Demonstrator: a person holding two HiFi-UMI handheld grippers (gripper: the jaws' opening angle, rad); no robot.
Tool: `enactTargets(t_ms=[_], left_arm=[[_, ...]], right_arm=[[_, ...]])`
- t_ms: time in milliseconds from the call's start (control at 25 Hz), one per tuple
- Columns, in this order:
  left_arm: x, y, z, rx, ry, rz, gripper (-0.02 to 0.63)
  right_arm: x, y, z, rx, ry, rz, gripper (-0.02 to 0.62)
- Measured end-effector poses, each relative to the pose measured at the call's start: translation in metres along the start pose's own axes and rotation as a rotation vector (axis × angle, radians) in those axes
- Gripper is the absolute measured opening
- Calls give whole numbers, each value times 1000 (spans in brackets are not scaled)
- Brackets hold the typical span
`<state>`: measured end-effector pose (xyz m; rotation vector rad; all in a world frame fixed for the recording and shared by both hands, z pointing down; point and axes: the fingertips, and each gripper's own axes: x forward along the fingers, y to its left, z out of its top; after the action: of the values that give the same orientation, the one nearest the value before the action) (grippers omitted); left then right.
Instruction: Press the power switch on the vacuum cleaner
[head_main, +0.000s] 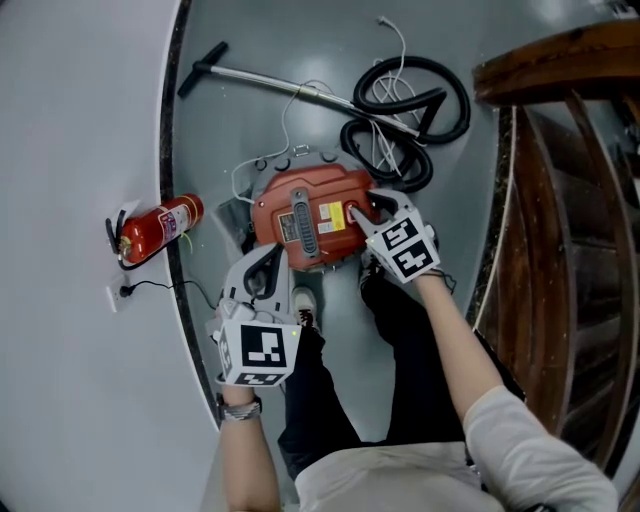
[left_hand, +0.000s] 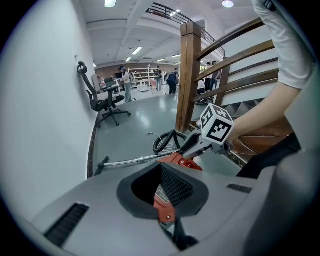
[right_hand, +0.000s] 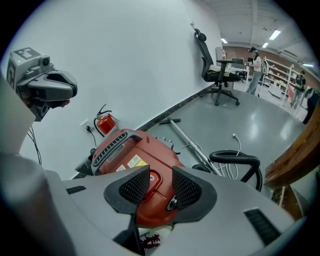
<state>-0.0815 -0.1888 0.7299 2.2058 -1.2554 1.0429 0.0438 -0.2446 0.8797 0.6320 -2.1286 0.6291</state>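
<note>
**Head view:** One red vacuum cleaner (head_main: 310, 215) is sitting on the grey floor at the person's feet, with two grippers working at it. The right gripper (head_main: 362, 207) is hovering over its right end, and the left gripper (head_main: 265, 262) is hanging at its near left corner. One black hose (head_main: 460, 100) and one metal wand (head_main: 265, 79) are lying beyond the vacuum cleaner. One fire extinguisher (head_main: 160, 228) is standing left of it by the wall. The vacuum cleaner's two labels are too small to read.

**Left gripper view:** The jaws are standing slightly apart, holding nothing. This view is adding what the head view lacks: one office chair (left_hand: 105, 100) and several people far beyond the vacuum cleaner.

**Right gripper view:** The jaws are spreading wide and gripping nothing. A round switch (right_hand: 154, 178) on the vacuum cleaner's top is showing between them.
</note>
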Motion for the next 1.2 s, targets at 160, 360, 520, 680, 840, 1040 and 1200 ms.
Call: enactTargets(t_ms=[160, 360, 520, 680, 840, 1040, 1200], left_arm=[[-14, 0, 7, -15, -9, 1, -2], [-37, -3, 12, -5, -16, -11, -2], [-60, -2, 18, 14, -19, -9, -2], [-76, 0, 22, 32, -19, -8, -2], [-90, -3, 23, 44, -20, -17, -2], [-105, -8, 31, 57, -43, -32, -2], [-118, -12, 35, 74, -50, -42, -2]], right_arm=[[-18, 5, 12, -16, -9, -16, 149], [-43, 17, 25, -13, -25, -41, 149], [-63, 32, 31, 1, -34, -62, 149], [-78, 43, 33, 17, -39, -78, 149], [-88, 50, 29, 21, -17, -101, 147], [-106, 57, 29, 13, -1, -127, 144], [-122, 61, 30, 15, 8, -164, 132]])
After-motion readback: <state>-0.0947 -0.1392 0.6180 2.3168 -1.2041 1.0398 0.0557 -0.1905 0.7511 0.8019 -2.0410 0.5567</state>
